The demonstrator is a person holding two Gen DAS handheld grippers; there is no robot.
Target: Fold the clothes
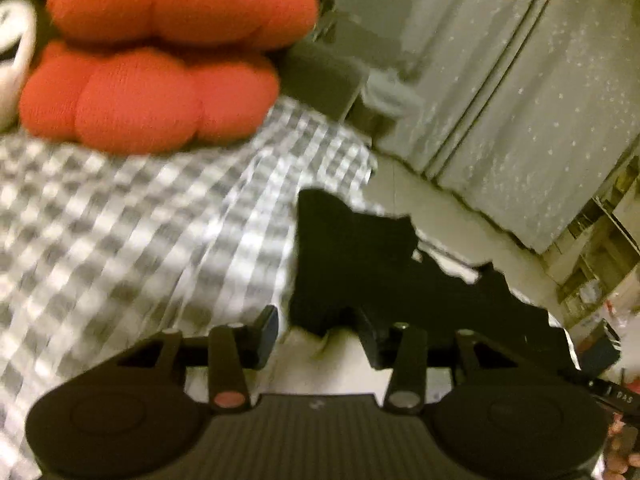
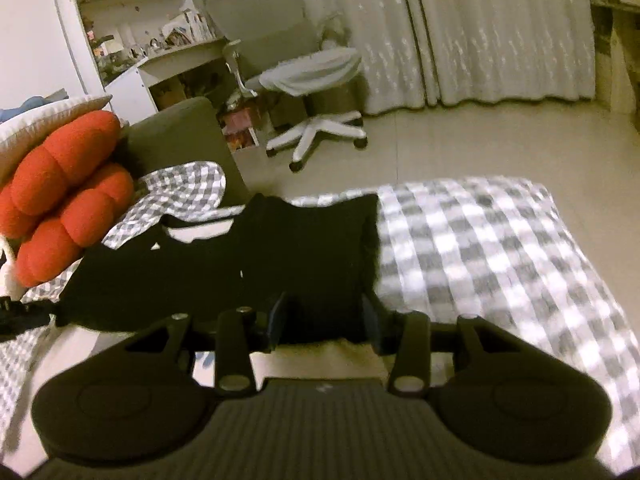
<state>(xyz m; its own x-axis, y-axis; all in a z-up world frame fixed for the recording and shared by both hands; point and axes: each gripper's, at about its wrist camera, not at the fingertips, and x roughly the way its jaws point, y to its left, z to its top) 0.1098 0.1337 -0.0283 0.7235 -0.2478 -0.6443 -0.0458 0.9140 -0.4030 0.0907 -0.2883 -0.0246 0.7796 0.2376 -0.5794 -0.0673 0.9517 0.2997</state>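
A black garment (image 1: 360, 264) lies flat on a bed with a grey-and-white checked sheet (image 1: 120, 220). In the left wrist view my left gripper (image 1: 318, 330) stands open at the garment's near edge. The cloth's hem sits just past the fingertips, by the right finger (image 1: 368, 332). In the right wrist view the same black garment (image 2: 260, 264) spreads across the sheet (image 2: 480, 260). My right gripper (image 2: 324, 320) straddles its near edge. Black cloth fills the gap between the jaws, and the pads do not visibly pinch it. The left wrist view is blurred.
Red puffy cushions (image 2: 60, 192) are stacked at the bed's left end, also large in the left wrist view (image 1: 160, 60). Beyond the bed are a pale floor (image 2: 480, 140), a wheeled office chair (image 2: 316, 120), a cluttered bookshelf and desk (image 2: 120, 20), and grey curtains (image 2: 480, 32).
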